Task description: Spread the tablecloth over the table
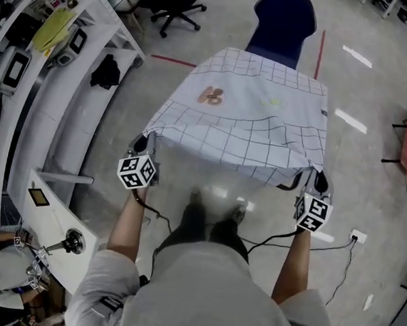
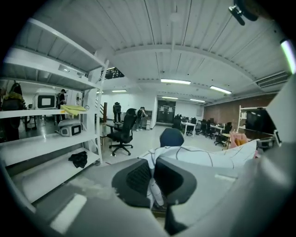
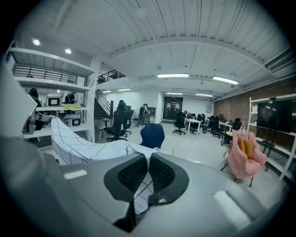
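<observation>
Bright ceiling strip lights, fisheye edges

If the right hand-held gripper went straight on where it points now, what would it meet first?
Probably the tablecloth that the right hand-held gripper grips, bunched just ahead; beyond it, the blue chair. Depth is unclear.

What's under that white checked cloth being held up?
Below the lifted near edge of the white checked cloth, only grey floor and the person's shoes show. Whatever supports its far part is covered.
</observation>
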